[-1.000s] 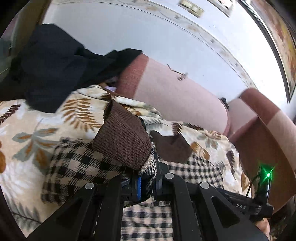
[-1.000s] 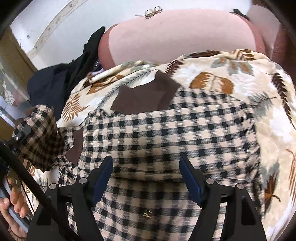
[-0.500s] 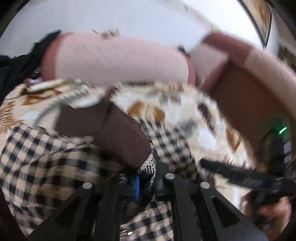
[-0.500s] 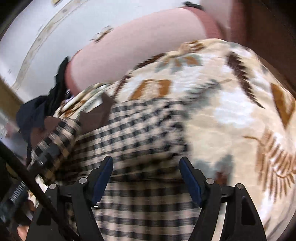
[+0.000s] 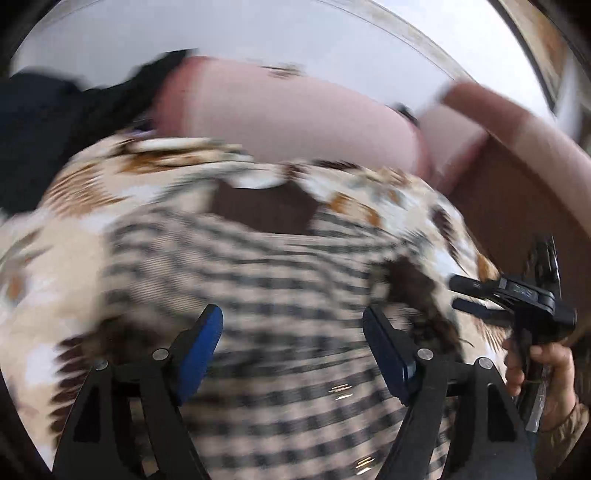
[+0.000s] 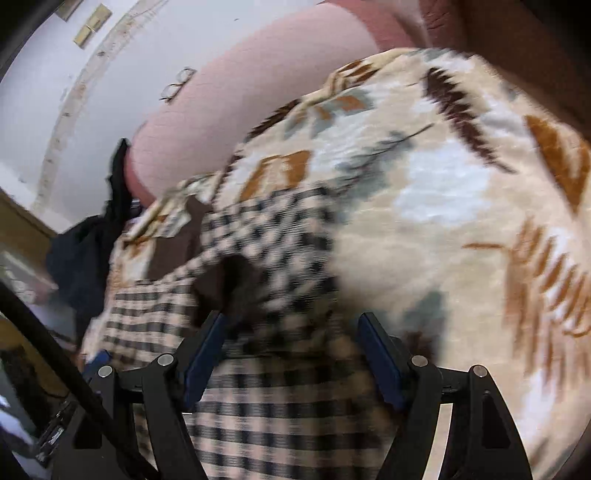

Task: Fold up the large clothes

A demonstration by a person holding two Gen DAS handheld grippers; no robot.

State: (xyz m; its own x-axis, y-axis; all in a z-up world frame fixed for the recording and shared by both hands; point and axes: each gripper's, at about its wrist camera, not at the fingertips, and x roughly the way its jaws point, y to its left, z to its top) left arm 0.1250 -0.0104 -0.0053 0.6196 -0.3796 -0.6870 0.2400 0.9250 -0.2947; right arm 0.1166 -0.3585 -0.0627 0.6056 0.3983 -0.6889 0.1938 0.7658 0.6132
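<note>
While the checked garment (image 5: 295, 280) lies spread over the leaf-patterned blanket (image 6: 461, 192) on the pink sofa (image 5: 288, 114), both tools hover above it, released. The left gripper (image 5: 293, 347) has just been opening; its blue fingers (image 5: 201, 343) now stand wide apart over the cloth, grasping nothing. The right gripper (image 6: 290, 354) likewise hangs agape over the checks, its fingers clear of the fabric. A brown cuff (image 6: 236, 277) of the folded-in sleeve rests on the body of the garment. The step in hand appears to be settling that sleeve fold; it would be done well by checking that the sleeve lies flat and square before taking the next edge. A dark garment (image 5: 55, 122) lies heaped at the sofa's end, below a white wall (image 5: 258, 33).
</note>
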